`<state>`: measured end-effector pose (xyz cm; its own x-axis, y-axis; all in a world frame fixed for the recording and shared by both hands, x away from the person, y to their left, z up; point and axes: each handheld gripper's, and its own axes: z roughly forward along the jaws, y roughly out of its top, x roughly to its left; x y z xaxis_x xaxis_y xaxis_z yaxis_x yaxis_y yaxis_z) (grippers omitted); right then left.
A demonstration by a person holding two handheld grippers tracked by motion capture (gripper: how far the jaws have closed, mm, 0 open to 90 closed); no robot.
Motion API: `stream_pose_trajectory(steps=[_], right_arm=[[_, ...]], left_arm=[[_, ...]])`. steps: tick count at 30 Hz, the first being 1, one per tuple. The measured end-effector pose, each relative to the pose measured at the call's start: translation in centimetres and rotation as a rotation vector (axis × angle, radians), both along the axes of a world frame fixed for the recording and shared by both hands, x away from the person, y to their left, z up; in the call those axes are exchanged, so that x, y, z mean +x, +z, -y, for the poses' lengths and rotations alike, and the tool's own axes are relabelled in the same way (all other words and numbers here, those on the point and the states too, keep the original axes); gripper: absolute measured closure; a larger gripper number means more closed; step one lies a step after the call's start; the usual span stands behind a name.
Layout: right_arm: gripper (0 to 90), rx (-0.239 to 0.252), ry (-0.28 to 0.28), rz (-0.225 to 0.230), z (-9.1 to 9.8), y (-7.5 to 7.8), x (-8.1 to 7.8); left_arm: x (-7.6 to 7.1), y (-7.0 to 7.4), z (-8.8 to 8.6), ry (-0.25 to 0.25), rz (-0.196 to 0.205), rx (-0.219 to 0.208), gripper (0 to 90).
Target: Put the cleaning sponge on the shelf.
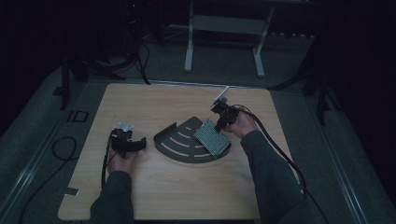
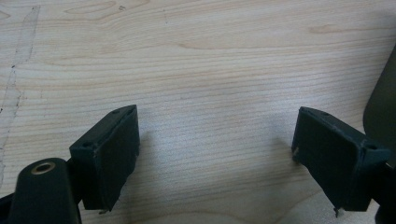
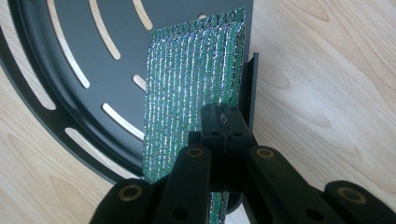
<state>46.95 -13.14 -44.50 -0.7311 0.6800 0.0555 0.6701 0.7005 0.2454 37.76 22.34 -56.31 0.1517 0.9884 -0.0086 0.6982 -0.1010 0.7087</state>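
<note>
The room is dark around a pale wooden table (image 1: 154,196). A green glittery cloth (image 3: 191,74) lies on the slotted black tray (image 1: 180,144), at the tray's 3 o'clock edge, pinched in the closed right gripper (image 3: 224,126). If dragged, the cloth could snag a slot or shift the tray. The right gripper view shows that pinch; the high view adds the left gripper (image 1: 140,144), at the tray's 9 o'clock, wide open and empty.

High cam overhead, gripper cams close, table (image 1: 140,100) shared
</note>
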Motion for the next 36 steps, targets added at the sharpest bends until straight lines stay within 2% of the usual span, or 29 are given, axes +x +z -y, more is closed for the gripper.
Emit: stream_pose_trajectory(steps=[12,36], right_arm=[[89.8,-0.063,0.012,0.042,-0.6,-1.2,-0.1],[89.5,-0.08,-0.003,0.038,-0.9,-2.9,0.8]], left_arm=[[0.0,0.0,0.0,0.0,0.0,0.0,15.6],[0.0,0.0,0.0,0.0,0.0,0.0,15.6]])
